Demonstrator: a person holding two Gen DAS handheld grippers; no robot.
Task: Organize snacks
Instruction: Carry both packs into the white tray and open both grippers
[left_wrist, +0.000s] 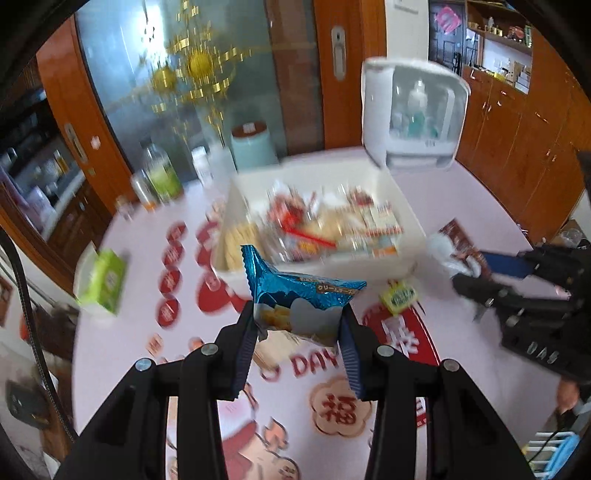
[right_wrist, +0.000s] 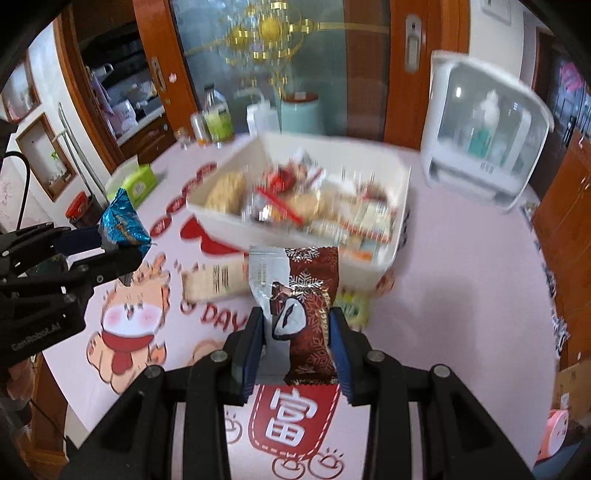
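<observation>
Both tongs hold snack packets short of the white bin.

The left tongs (left_wrist: 299, 332) pinch a blue packet (left_wrist: 295, 295) with Japanese lettering; the right tongs (right_wrist: 297, 339) clamp a brown snowflake packet (right_wrist: 306, 295). Ahead sits the snack-filled bin (left_wrist: 317, 264); "DAY" shows on the tablecloth (right_wrist: 461, 295) beneath.

Blue foil snack packet (left_wrist: 295, 295) held aloft, brown snowflake packet (right_wrist: 306, 306) upright (both crinkled), white bin (left_wrist: 373, 264) full of snacks

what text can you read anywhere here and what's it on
"DAY" on the tablecloth print.
"福" on a tablecloth cloud badge.
"富" on a red tablecloth tag.
"GenRobot.AI" on the left gripper body.
"クリームチーズ", partly cut off, on the blue snack packet.
Brown snack packet and white bin snacks: too blurred.
</observation>
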